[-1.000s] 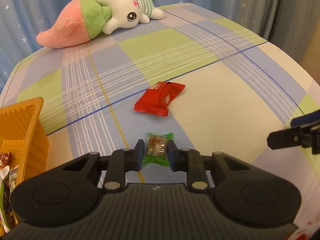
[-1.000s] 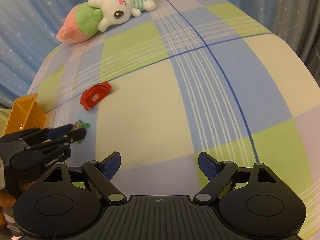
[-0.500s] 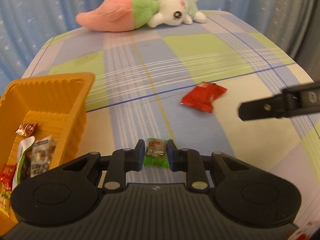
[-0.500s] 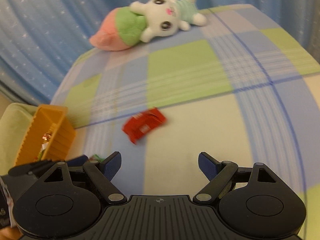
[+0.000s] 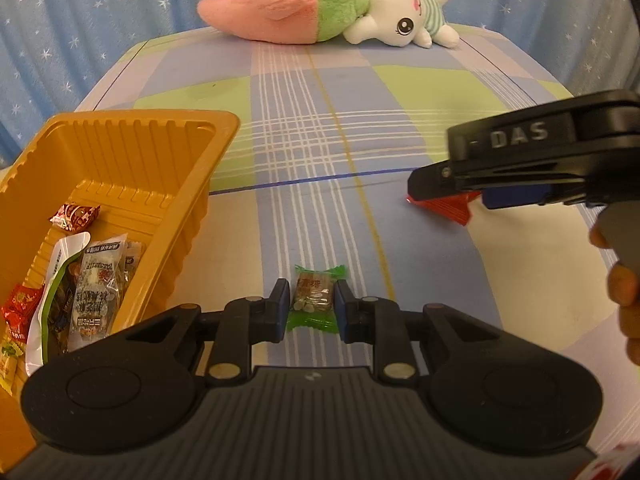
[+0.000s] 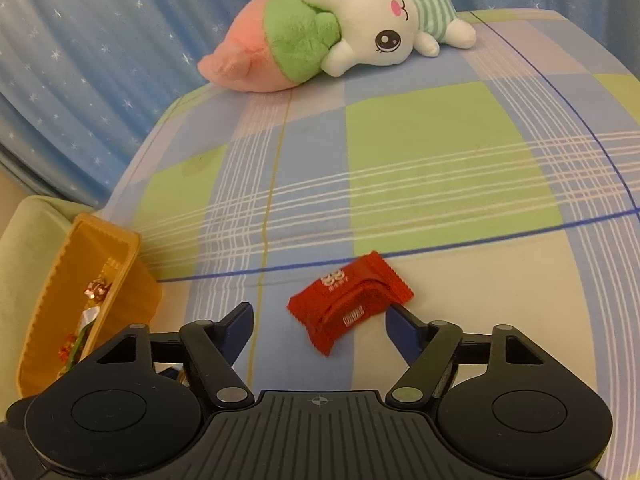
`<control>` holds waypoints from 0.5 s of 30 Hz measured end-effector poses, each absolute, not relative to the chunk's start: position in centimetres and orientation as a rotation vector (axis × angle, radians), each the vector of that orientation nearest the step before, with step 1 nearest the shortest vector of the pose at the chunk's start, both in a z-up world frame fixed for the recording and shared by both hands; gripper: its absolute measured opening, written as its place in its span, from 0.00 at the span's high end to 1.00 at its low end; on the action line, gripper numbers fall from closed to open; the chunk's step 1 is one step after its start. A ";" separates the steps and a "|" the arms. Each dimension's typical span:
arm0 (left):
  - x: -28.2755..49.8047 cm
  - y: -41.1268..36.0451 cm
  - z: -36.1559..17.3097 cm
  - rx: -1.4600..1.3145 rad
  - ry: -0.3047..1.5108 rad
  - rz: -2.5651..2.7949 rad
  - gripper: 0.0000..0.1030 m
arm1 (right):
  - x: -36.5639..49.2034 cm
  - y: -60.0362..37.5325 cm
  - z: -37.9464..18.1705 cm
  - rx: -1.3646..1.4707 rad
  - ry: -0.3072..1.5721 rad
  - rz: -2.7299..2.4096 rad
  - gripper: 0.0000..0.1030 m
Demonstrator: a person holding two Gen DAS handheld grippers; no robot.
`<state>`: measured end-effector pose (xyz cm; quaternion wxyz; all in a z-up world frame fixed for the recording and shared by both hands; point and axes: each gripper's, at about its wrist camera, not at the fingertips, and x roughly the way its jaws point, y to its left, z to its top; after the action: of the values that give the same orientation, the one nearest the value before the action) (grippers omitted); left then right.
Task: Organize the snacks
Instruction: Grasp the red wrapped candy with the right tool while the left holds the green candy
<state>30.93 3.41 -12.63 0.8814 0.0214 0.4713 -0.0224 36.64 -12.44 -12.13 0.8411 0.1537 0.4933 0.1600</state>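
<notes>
Currently, left wrist view: left gripper point(image 5: 310, 306) is clamped on a small green-wrapped candy with a clear window point(image 5: 313, 299), both pads pressing its sides, candy held above the checked blue, green and cream cloth point(image 5: 320, 128). Orange ribbed plastic tray point(image 5: 132, 168) sits just left of the gripper; it holds several wrapped snacks, among them a small red-and-silver candy point(image 5: 75, 216) and a clear packet with dark print point(image 5: 96, 288). Right gripper point(image 5: 516, 172) enters from the right edge, seen side-on, over a red foil snack packet point(image 5: 444, 207) that is mostly hidden behind it. Part of a hand point(image 5: 620, 280) shows at the right edge. Pink-and-green plush carrot with white bunny point(image 5: 328, 12) lies at the far edge of the cloth, blue star curtain point(image 5: 100, 20) behind.

Right wrist view: right gripper point(image 6: 320, 322) straddles the red foil snack packet point(image 6: 348, 304), which lies flat on the cloth. Jaws have just been closing; right pad sits at the packet's edge, left pad apart from it, no grip. Orange tray point(image 6: 132, 272) is at the left, near the cloth's edge.
</notes>
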 end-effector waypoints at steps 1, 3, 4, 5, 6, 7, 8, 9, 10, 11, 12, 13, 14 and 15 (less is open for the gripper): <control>30.9 3.5 -12.6 0.042 0.982 -0.044 0.79 | 36.8 -12.2 -12.3 0.320 1.042 0.336 0.32; 31.0 3.5 -12.6 0.037 0.983 -0.039 0.78 | 37.2 -11.9 -12.5 0.301 1.040 0.327 0.35; 31.1 3.5 -12.7 0.034 0.984 -0.038 0.78 | 37.3 -11.8 -12.5 0.287 1.032 0.323 0.36; 31.1 3.6 -12.7 0.031 0.984 -0.036 0.78 | 37.4 -11.5 -12.5 0.267 1.026 0.320 0.38; 31.2 3.6 -12.7 0.029 0.985 -0.034 0.78 | 37.5 -11.2 -12.4 0.242 1.022 0.318 0.42; 31.2 3.6 -12.7 0.026 0.986 -0.033 0.78 | 37.6 -10.9 -12.4 0.214 1.019 0.316 0.44; 31.2 3.7 -12.7 0.025 0.986 -0.031 0.78 | 37.7 -10.7 -12.4 0.181 1.016 0.317 0.48; 31.2 3.7 -12.7 0.022 0.987 -0.032 0.78 | 37.7 -10.4 -12.4 0.147 1.013 0.321 0.51; 31.3 3.7 -12.8 0.019 0.988 -0.032 0.78 | 37.6 -10.2 -12.4 0.112 1.009 0.326 0.53; 31.3 3.7 -12.8 0.016 0.989 -0.031 0.78 | 37.4 -10.1 -12.5 0.079 1.003 0.330 0.58; 31.4 3.8 -12.8 0.013 0.989 -0.030 0.78 | 37.3 -10.0 -12.6 0.050 0.996 0.334 0.63; 31.4 3.8 -12.8 0.012 0.988 -0.030 0.78 | 37.1 -9.9 -12.7 0.026 0.990 0.335 0.65; 31.4 3.8 -12.8 0.011 0.988 -0.030 0.78 | 36.9 -10.0 -12.7 0.012 0.986 0.340 0.69; 31.4 3.8 -12.8 0.011 0.987 -0.029 0.78 | 36.7 -10.2 -12.8 0.010 0.984 0.345 0.69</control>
<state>31.40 3.80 -12.80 0.8805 0.0054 0.4738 -0.0141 36.72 -10.20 -12.78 0.8670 0.0047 0.4701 0.1649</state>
